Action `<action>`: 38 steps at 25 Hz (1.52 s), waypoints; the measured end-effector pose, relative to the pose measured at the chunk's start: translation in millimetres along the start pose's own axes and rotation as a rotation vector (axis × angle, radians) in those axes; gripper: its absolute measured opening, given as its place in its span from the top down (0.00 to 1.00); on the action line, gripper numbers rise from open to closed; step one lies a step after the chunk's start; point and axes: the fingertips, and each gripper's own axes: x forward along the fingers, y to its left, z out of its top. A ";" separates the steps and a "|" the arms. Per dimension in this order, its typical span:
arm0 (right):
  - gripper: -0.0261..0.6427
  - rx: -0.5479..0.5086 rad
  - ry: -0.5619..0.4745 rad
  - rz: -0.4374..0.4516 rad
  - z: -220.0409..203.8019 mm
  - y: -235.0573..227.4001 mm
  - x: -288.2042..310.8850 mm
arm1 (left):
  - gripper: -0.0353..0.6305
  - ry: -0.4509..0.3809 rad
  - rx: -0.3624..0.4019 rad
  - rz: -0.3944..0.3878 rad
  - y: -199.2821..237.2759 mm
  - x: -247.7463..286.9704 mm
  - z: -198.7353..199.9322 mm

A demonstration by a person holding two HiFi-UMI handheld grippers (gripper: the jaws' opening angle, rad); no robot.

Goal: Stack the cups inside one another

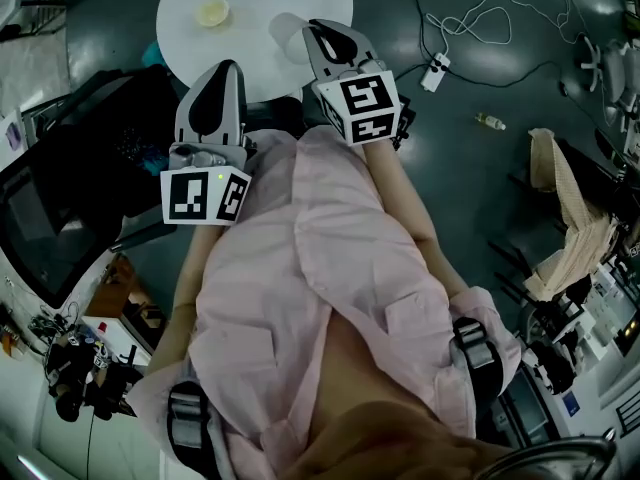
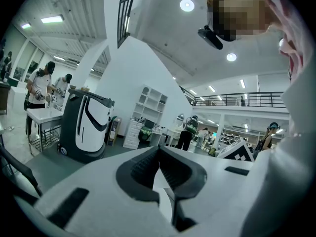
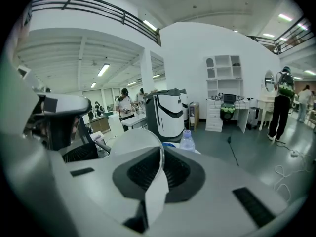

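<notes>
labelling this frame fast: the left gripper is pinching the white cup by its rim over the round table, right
Not the left. It is the right gripper that is pinching the white cup by its rim over the round table, as the right gripper view shows. The left gripper is shut on nothing.

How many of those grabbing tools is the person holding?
2. The left tool, shut and empty, is at the near edge of the table. The right tool is over the table, pinching a white cup by its wall. None seems hidden.
</notes>
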 end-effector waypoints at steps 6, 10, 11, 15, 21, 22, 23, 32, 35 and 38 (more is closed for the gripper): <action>0.91 0.057 -0.063 -0.025 13.7 -6.9 -23.2 | 0.92 -0.020 -0.017 0.013 2.4 -2.6 0.5; 0.91 0.100 -0.113 -0.044 24.0 -10.8 -41.1 | 0.92 -0.021 -0.013 0.003 0.9 -1.8 0.9; 0.91 0.105 -0.124 -0.052 26.8 -11.8 -45.7 | 0.92 -0.022 -0.010 -0.004 -0.3 -1.1 1.3; 0.91 0.120 -0.166 -0.074 35.5 -12.1 -60.9 | 0.92 -0.021 0.003 -0.035 -3.8 0.4 1.2; 0.91 0.159 -0.221 -0.100 40.7 -12.5 -83.4 | 0.92 -0.020 0.021 -0.063 -8.5 1.4 -0.5; 0.91 0.167 -0.231 -0.106 41.3 -13.4 -87.8 | 0.92 -0.020 0.021 -0.065 -9.1 1.2 -0.5; 0.91 0.176 -0.241 -0.113 41.8 -14.7 -92.3 | 0.92 -0.021 0.021 -0.067 -9.8 0.9 -0.4; 0.91 0.260 -0.275 -0.183 32.1 -28.2 -123.5 | 0.92 -0.026 0.030 -0.085 -16.2 -2.0 -0.3; 0.91 0.281 -0.293 -0.206 28.5 -30.8 -133.0 | 0.92 -0.028 0.025 -0.083 -15.3 -3.1 -0.7; 0.91 0.288 -0.303 -0.227 26.5 -31.8 -139.9 | 0.92 -0.029 0.027 -0.087 -15.8 -4.8 -0.8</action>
